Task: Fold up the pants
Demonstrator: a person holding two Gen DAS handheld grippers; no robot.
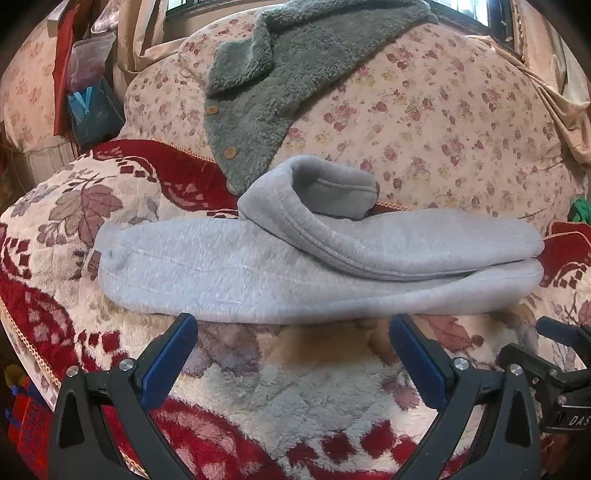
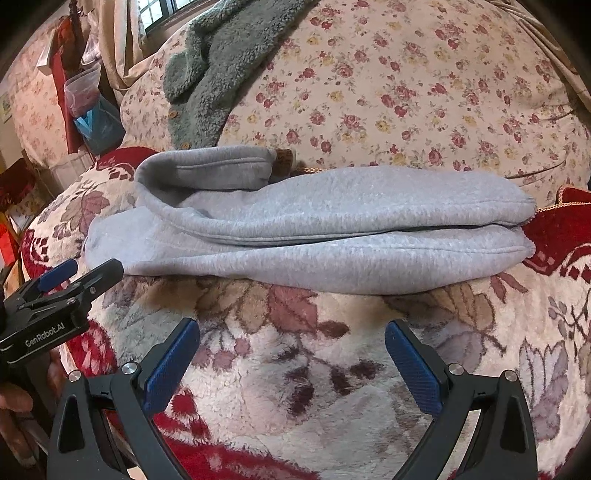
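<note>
The light grey pants lie folded in layers across a red and cream floral blanket, with one end rolled back on top at the far side. They also show in the right wrist view. My left gripper is open and empty, just short of the pants' near edge. My right gripper is open and empty, a little short of the near edge. The left gripper also shows at the left of the right wrist view, and the right gripper's fingers show at the right of the left wrist view.
A grey-green fleece jacket lies on a floral quilt behind the pants. Plastic bags and red cloth stand at the far left. A window is at the back.
</note>
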